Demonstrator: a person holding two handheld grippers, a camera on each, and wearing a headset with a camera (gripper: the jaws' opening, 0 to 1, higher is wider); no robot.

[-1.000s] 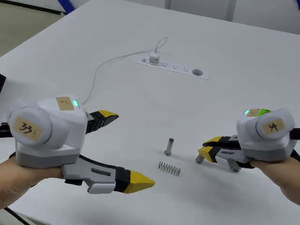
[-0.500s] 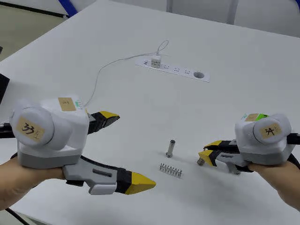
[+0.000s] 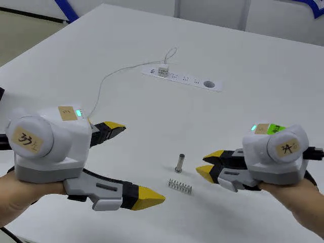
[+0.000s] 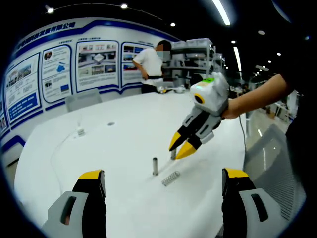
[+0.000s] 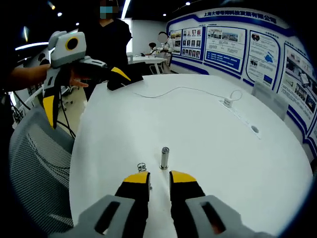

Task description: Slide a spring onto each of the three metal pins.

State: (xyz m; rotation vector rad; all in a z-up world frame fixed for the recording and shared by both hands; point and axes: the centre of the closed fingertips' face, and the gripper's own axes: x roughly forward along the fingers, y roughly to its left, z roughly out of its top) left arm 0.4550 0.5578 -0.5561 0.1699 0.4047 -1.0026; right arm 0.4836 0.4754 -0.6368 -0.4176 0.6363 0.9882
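My left tool (image 3: 132, 162) is spread wide over the near left of the white surface (image 3: 152, 101), its yellow tips well apart. My right tool (image 3: 206, 163) is narrow, with a slim gap between its tips, and I cannot make out anything gripped there. A metal pin (image 3: 180, 163) stands upright between the two tools, close to the right tips. A spring (image 3: 180, 187) lies flat just nearside of the pin, not touching it.
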